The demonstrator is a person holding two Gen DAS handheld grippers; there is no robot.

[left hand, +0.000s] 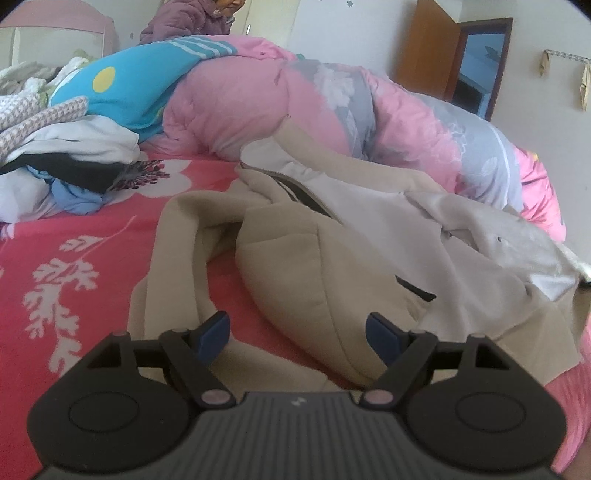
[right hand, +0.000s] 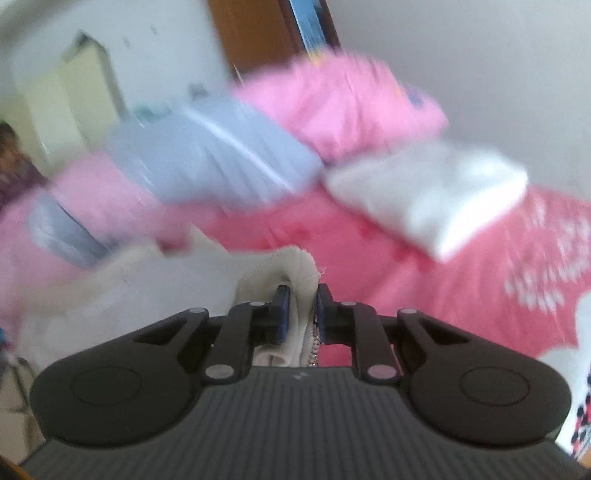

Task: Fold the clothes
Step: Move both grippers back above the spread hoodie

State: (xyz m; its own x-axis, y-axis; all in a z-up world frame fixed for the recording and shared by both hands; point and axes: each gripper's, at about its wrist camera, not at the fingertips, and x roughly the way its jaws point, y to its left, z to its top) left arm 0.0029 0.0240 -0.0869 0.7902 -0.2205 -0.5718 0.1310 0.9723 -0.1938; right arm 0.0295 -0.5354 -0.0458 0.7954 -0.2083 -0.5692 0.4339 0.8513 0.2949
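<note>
A beige zip jacket [left hand: 306, 258] with a pale lining lies crumpled on the red flowered bed sheet [left hand: 74, 266]. My left gripper [left hand: 297, 334] hangs just above its lower part, jaws wide open, with beige cloth under and between the blue pads [left hand: 214, 334] but not pinched. In the blurred right wrist view, my right gripper [right hand: 302, 312] is shut on a bunched edge of the jacket [right hand: 295, 269], whose zipper teeth show by the right pad. The cloth stands up between the fingers [right hand: 282, 314].
A rolled pink and grey quilt [left hand: 369, 110] runs across the back of the bed. A pile of other clothes [left hand: 62, 155] lies at the left, with a blue cushion [left hand: 122, 88] behind. A person in a purple jacket [left hand: 184, 18] sits beyond. A folded white cloth [right hand: 436, 199] lies at the right.
</note>
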